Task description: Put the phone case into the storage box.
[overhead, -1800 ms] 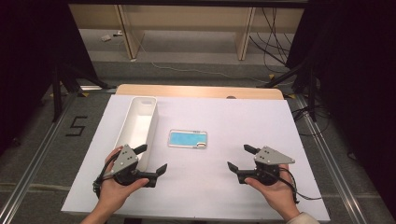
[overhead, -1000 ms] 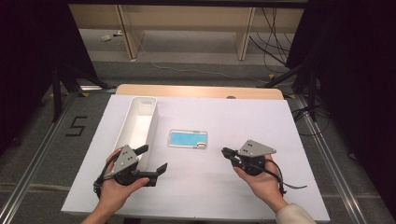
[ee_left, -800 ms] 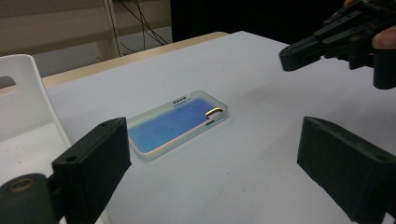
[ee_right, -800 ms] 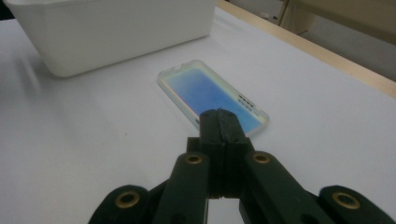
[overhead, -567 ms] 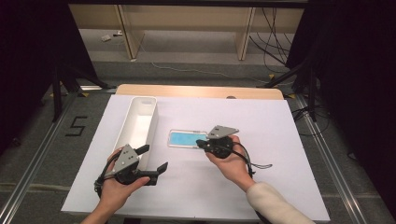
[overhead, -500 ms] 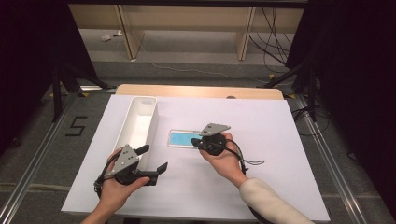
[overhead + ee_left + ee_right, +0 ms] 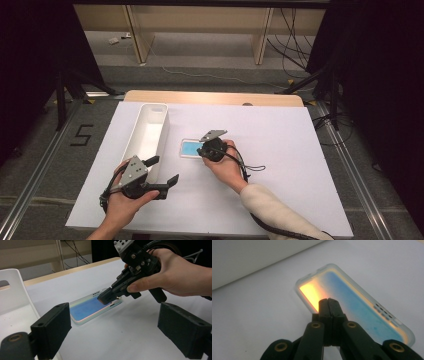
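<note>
From where I stood, a white sheet covered the table [image 7: 280,150], and near its middle lay a blue phone case [image 7: 190,148], flat, with a clear rim. At about nine o'clock from the case stood a long white tray [image 7: 144,137], just beside it but apart.

The right gripper [image 7: 205,149] was over the case's near-right edge; in the right gripper view its jaws were pressed together with nothing between them, the joined tips [image 7: 329,305] over the long edge of the case [image 7: 359,305]. Whether the tips touched it I could not tell.

The left gripper [image 7: 162,171] rested in the person's left hand [image 7: 122,202] at seven o'clock from the case, well apart, next to the tray's near end. Its jaws were spread wide and empty.
</note>
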`<action>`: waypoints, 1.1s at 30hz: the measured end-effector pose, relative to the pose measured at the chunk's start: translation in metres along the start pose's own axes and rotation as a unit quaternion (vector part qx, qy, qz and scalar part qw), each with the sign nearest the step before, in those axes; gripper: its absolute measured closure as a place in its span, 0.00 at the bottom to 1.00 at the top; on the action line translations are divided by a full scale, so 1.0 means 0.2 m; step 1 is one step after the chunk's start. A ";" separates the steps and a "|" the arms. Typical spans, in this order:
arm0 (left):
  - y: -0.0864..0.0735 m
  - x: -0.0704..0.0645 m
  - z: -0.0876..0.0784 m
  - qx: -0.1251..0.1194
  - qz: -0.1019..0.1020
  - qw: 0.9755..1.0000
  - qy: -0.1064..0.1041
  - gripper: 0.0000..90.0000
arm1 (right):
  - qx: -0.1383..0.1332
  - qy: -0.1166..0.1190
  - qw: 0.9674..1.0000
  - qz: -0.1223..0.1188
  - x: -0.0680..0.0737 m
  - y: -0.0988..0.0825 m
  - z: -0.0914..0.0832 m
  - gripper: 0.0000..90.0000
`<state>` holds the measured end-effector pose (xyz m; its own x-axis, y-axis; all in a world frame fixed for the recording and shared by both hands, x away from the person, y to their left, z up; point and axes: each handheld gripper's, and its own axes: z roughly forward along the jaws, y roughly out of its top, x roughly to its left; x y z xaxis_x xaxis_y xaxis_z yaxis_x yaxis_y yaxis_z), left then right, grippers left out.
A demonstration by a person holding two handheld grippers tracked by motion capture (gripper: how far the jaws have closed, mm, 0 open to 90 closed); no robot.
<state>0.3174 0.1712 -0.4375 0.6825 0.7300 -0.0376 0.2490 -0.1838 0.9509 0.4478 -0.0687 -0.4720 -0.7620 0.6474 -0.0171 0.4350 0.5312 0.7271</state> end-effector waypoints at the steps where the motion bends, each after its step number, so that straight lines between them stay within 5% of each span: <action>1: 0.00 0.00 0.00 0.000 0.000 1.000 -0.001 0.12 | -0.009 -0.009 1.000 0.000 0.00 0.00 0.01 1.00; 10: 0.00 0.00 0.01 0.001 0.002 1.000 -0.002 0.12 | 0.012 -0.009 1.000 0.007 -0.03 -0.02 0.03 1.00; 33: 0.00 0.00 0.01 0.002 0.001 1.000 -0.004 0.13 | 0.015 -0.018 1.000 -0.006 -0.02 -0.01 0.10 1.00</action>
<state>0.3181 0.1703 -0.4379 0.6879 0.7248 -0.0378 0.2496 -0.1874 0.9500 0.4590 -0.0619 -0.4865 -0.7493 0.6603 -0.0508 0.4403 0.5541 0.7065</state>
